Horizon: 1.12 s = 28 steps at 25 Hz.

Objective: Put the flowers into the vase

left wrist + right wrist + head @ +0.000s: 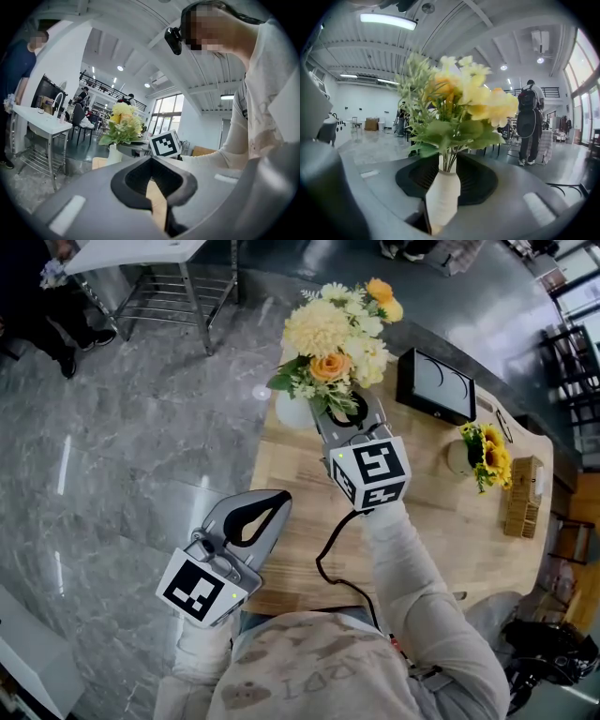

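Note:
A bunch of yellow, white and orange flowers (336, 334) stands with its stems down in a white vase (292, 411) at the table's far left corner. My right gripper (339, 407) reaches under the blooms from the near side. In the right gripper view its jaws (447, 164) stand a narrow gap apart, shut on the stems (449, 161) just above the vase neck (443, 197). My left gripper (281, 495) hangs at the table's near left edge, shut and empty. Its own view (151, 161) shows the bouquet (123, 126) ahead.
A wooden table (450, 531) carries a black tablet stand (436, 385), a small pot of sunflowers (483, 454) and a wooden holder (523, 498) at the right. A metal-framed table (159, 287) and a person's feet (66, 357) are on the grey floor, far left.

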Motion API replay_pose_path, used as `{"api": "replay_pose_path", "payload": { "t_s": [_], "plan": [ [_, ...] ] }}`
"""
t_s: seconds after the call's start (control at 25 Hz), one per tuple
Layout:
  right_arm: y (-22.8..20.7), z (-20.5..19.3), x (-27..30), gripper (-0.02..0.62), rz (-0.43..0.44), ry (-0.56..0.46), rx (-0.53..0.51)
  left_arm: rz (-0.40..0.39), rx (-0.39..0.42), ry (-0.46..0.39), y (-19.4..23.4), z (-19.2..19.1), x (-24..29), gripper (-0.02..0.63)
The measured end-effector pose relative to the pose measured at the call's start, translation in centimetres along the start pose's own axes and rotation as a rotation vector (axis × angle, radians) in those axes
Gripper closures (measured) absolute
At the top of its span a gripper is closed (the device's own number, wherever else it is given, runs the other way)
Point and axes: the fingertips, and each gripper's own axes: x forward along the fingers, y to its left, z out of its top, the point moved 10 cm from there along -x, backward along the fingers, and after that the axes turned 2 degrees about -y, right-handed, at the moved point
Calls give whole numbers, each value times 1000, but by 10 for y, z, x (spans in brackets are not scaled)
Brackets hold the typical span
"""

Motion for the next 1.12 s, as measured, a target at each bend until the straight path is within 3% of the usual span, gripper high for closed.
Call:
{"api": "replay_pose_path", "payload": {
  "t_s": [0.32, 0.84, 1.12],
  "plan": [
    [10, 6, -13, 436, 5, 95, -80, -13, 10, 0, -8, 3, 3, 606],
    [14, -9, -49, 462, 41, 120, 132, -36, 41, 0, -19, 13, 8, 606],
    [32, 4, -91, 522, 81, 61, 193, -56, 71, -24, -30, 25, 15, 606]
  ]
}}
